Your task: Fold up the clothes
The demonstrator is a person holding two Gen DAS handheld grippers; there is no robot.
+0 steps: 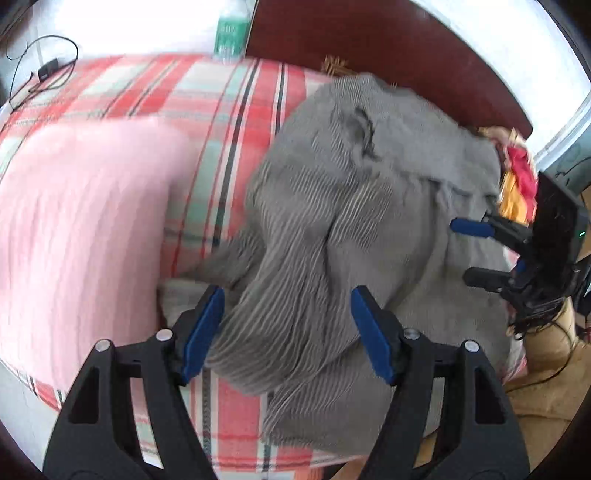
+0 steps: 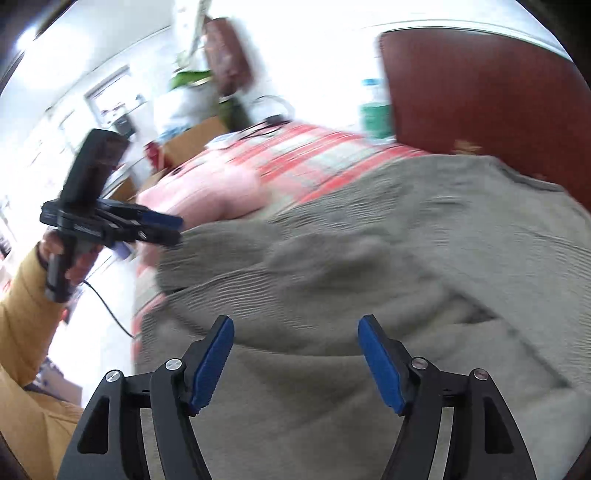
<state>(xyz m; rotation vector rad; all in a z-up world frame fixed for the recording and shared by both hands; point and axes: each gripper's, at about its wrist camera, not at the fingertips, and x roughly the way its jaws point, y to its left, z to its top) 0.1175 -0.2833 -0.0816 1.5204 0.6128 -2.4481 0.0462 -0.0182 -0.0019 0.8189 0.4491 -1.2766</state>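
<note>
A grey ribbed sweater (image 1: 354, 206) lies crumpled on a bed with a red plaid cover (image 1: 207, 99). My left gripper (image 1: 286, 332) is open just above the sweater's near fold, holding nothing. My right gripper (image 2: 295, 354) is open over the sweater (image 2: 388, 258) and empty. The right gripper also shows in the left wrist view (image 1: 465, 251) at the sweater's right edge, open. The left gripper shows in the right wrist view (image 2: 173, 229) at the sweater's left edge. Both views are blurred.
A folded pink garment (image 1: 81, 221) lies left of the sweater. A dark red headboard (image 1: 388, 48) stands behind the bed. A green bottle (image 1: 231, 31) and cables (image 1: 44, 74) sit at the far side. Colourful clothes (image 1: 517, 173) lie at the right.
</note>
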